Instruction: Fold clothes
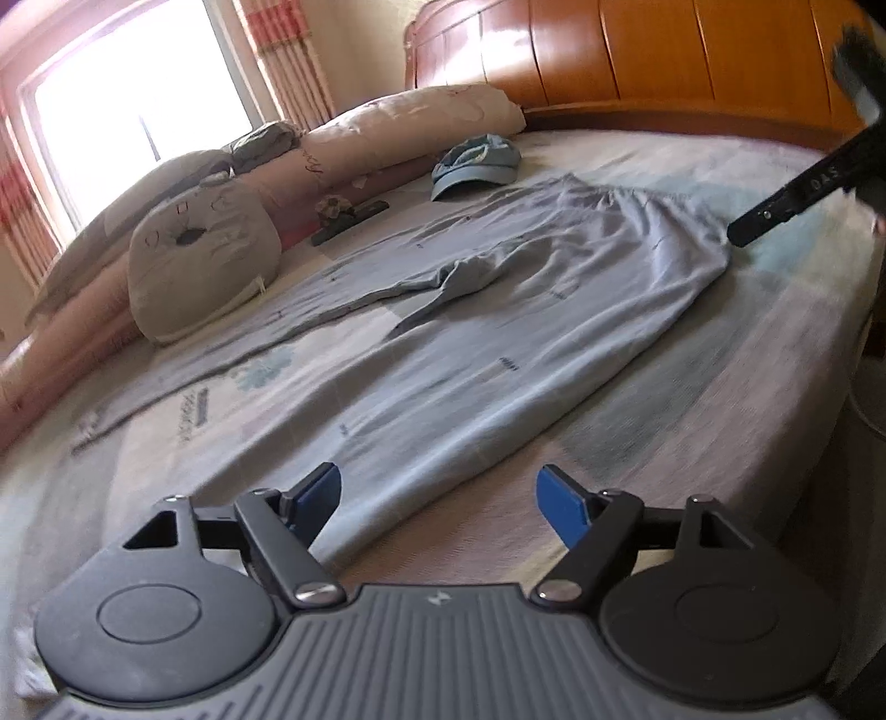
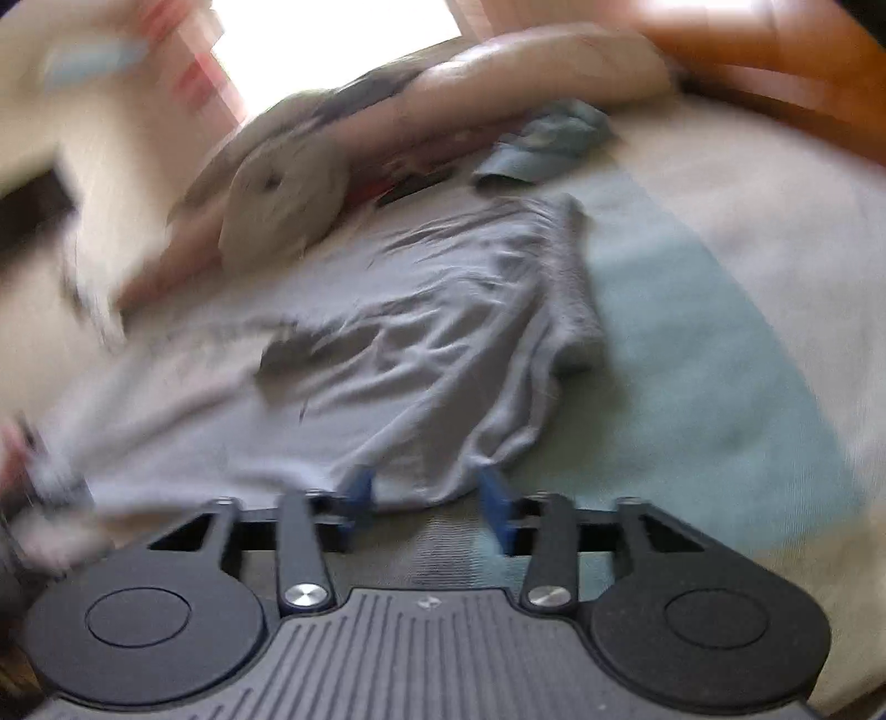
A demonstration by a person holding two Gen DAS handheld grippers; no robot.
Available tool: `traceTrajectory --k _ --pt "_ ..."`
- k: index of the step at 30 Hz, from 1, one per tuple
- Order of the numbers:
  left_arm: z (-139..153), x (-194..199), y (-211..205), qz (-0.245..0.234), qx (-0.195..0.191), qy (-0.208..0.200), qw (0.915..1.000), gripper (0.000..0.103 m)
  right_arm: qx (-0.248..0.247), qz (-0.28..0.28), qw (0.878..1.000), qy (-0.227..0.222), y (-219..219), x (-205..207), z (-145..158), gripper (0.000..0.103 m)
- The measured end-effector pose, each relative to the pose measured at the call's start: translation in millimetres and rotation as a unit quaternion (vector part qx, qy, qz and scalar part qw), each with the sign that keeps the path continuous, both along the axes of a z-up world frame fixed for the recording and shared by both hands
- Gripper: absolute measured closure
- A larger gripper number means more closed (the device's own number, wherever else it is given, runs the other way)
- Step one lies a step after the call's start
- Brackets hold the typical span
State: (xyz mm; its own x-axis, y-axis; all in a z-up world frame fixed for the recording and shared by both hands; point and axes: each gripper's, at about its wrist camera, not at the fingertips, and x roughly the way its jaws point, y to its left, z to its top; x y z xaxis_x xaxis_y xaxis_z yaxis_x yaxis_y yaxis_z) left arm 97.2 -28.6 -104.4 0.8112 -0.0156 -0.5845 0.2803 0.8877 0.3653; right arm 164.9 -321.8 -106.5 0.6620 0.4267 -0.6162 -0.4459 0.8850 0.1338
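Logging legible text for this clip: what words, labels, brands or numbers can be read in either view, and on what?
"OAS": partial white letters on the other hand-held gripper's black finger, cut off by the frame edge.
Script lettering on the rolled pink quilt: too blurred to read.
Dark printed lettering on the bedsheet: too small and smeared to read.
Small emblem on the left hand-held gripper's body: a mark, not text.
Right wrist view: motion-blurred, nothing readable.

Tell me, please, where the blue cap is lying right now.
In the left wrist view, the blue cap lies on the bed near the wooden headboard, just beyond the waistband of the grey trousers, beside the rolled bedding.
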Motion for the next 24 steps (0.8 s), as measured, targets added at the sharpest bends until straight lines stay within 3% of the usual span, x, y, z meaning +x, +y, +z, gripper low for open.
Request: traceTrajectory --k 4,7,9,16,22,24 --pt "-3 -3 -4 -0.01 0.042 -0.012 0.999 0.024 -0.138 0.022 0.99 -0.034 30 -11 9 0.035" --pt "-6 -5 -5 -0.019 0.041 -0.009 0.9989 0.024 -0.281 0.053 0.956 -0.071 62 -17 -4 0.034" --pt "-6 -5 -6 -0.024 0.041 -0.007 0.9988 0.024 -0.344 0.074 0.931 -0.098 76 -22 -14 0.034" --pt "-2 -3 -13 -0.042 0.04 -0.018 0.9982 0.024 -0.462 0.137 0.856 -0.184 113 -28 -30 0.033" --pt "0 1 -19 -0.058 0.041 -0.019 0.9973 0.024 -0.529 0.184 0.787 -0.259 140 -39 -46 0.034" --pt "0 3 -21 -0.06 0.04 -0.02 0.9972 0.024 -0.537 0.193 0.774 -0.273 144 -40 -48 0.036"
